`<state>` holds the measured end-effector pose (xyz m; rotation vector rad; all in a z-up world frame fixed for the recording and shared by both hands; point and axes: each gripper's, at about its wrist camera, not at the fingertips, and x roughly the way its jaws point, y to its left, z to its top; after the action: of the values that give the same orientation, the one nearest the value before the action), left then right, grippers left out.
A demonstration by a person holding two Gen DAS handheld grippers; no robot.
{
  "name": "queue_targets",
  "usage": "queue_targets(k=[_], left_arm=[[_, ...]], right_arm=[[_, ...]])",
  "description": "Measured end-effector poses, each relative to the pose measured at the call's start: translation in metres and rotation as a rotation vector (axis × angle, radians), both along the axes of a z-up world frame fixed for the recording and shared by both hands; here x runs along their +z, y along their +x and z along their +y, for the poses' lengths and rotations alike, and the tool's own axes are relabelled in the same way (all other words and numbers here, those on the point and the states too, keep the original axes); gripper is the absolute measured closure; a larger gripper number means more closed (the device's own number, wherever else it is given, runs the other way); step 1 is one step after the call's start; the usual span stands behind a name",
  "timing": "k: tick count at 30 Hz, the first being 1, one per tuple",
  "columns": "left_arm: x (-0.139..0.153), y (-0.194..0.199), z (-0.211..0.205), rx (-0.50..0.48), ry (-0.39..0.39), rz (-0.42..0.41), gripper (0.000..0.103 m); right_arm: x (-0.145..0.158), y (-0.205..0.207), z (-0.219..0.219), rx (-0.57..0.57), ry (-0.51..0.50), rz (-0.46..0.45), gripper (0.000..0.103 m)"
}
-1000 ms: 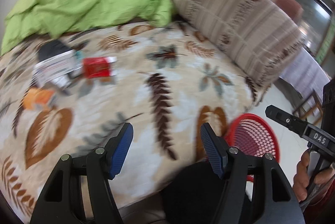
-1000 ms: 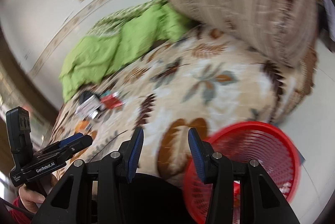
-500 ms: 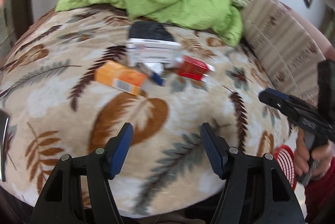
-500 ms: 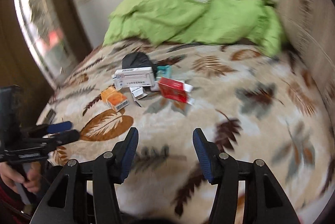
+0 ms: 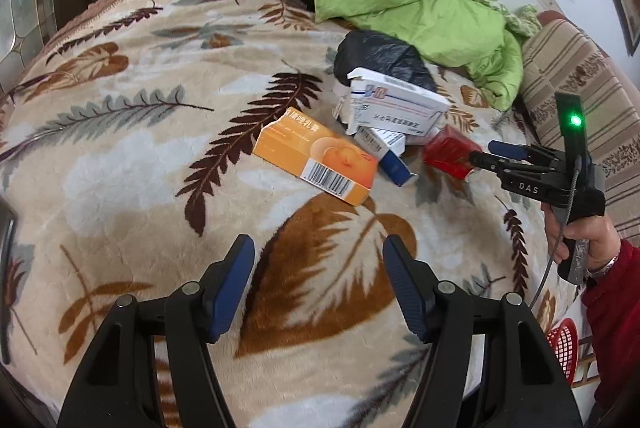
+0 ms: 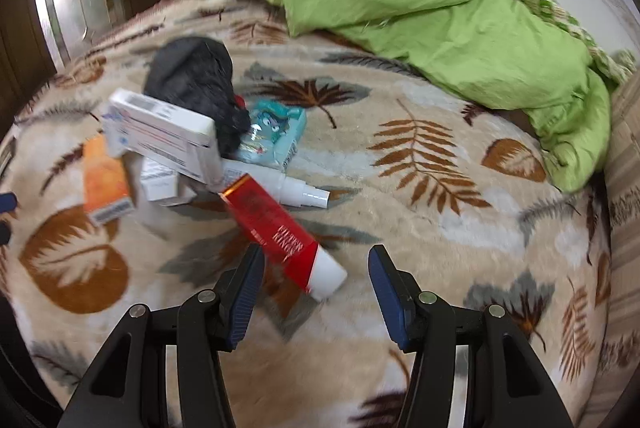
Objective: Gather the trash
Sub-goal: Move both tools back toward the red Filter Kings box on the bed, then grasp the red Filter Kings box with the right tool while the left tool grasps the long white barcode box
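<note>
On the leaf-patterned blanket (image 5: 120,156) the trash lies in one heap. From the left: the orange box (image 5: 316,158), then the white carton (image 5: 396,104) leaning on a black bag (image 5: 380,54), then the red tube (image 6: 280,228) nearest your right gripper (image 6: 316,270). Your left gripper (image 5: 318,268) hovers short of the orange box, its fingers (image 5: 234,282) parted and empty. Your right fingers (image 6: 386,294) stand apart too, the tube's white cap between them, untouched.
</note>
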<state>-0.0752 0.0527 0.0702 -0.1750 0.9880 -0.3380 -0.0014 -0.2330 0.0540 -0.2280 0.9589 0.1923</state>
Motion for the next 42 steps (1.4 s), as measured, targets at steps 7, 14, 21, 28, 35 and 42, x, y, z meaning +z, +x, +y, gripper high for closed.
queue_targets(k=[7, 14, 21, 28, 35, 42], left_arm=[[-0.004, 0.018, -0.009, -0.012, -0.006, 0.000, 0.037], [0.024, 0.054, -0.031, -0.064, 0.016, -0.129, 0.036], [0.029, 0.127, -0.058, -0.121, -0.018, -0.181, 0.033], [0.007, 0.116, -0.092, -0.307, 0.004, -0.099, 0.037], [0.002, 0.083, -0.122, -0.391, 0.133, -0.133, 0.053], [-0.002, 0.089, -0.150, -0.394, 0.197, -0.143, 0.053]], right_arm=[[-0.013, 0.006, 0.011, 0.019, 0.054, 0.030, 0.068], [-0.001, -0.037, 0.015, -0.107, 0.265, 0.023, 0.083], [0.010, -0.096, 0.009, -0.236, 0.486, 0.001, 0.083], [0.004, -0.135, -0.001, -0.360, 0.570, -0.029, 0.083], [-0.014, -0.142, -0.016, -0.447, 0.645, 0.008, 0.083], [-0.011, -0.145, -0.018, -0.467, 0.638, -0.022, 0.083]])
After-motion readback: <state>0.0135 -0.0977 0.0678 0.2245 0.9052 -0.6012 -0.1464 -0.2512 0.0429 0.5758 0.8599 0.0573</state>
